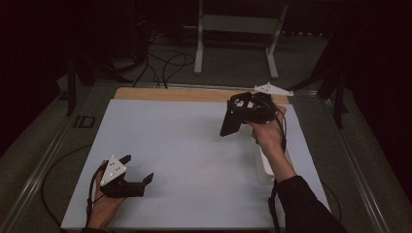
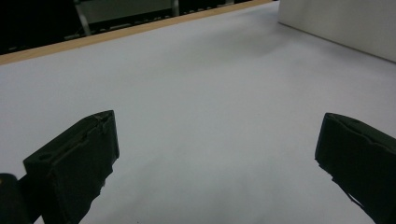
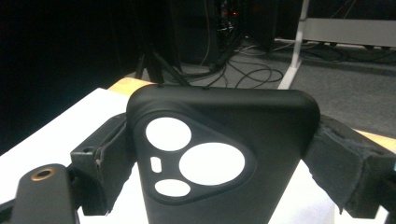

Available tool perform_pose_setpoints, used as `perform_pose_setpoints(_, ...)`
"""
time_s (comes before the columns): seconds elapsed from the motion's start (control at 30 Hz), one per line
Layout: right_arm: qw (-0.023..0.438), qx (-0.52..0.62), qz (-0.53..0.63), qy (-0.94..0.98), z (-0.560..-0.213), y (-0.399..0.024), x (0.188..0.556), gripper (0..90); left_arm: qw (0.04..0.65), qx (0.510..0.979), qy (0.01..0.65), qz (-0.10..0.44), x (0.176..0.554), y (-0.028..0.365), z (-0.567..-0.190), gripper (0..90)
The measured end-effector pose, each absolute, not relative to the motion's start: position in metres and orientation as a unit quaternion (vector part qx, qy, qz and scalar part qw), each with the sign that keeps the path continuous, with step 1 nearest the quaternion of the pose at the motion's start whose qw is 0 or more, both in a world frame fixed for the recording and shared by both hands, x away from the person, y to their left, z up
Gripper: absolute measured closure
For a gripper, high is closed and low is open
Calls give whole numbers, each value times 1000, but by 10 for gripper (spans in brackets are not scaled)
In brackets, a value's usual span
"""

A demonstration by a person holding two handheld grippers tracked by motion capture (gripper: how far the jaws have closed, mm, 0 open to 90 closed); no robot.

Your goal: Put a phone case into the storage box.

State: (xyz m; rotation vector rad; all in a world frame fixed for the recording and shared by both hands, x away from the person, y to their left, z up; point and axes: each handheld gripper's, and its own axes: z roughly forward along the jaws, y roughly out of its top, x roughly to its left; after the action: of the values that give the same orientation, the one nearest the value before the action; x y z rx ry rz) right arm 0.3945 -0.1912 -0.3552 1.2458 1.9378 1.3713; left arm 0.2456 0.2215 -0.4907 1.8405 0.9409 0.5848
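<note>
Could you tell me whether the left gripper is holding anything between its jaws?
No, the left gripper has its jaws wide apart over the bare white table.

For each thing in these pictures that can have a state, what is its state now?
Left hand-held gripper: open, holding nothing, low over the white table.
Right hand-held gripper: shut on the black phone case, raised above the table.
Black phone case: clamped by its two side edges, lifted off the table, camera cutouts toward the gripper's camera.
White box: resting on the table under the right forearm, untouched.
</note>
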Motion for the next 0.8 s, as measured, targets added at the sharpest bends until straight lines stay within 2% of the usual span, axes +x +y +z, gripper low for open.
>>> perform_pose_setpoints(0.8, 266, 475, 488, 682, -341, -211, 417, 139, 478, 753, 386, 238, 246, 222, -491, 2)
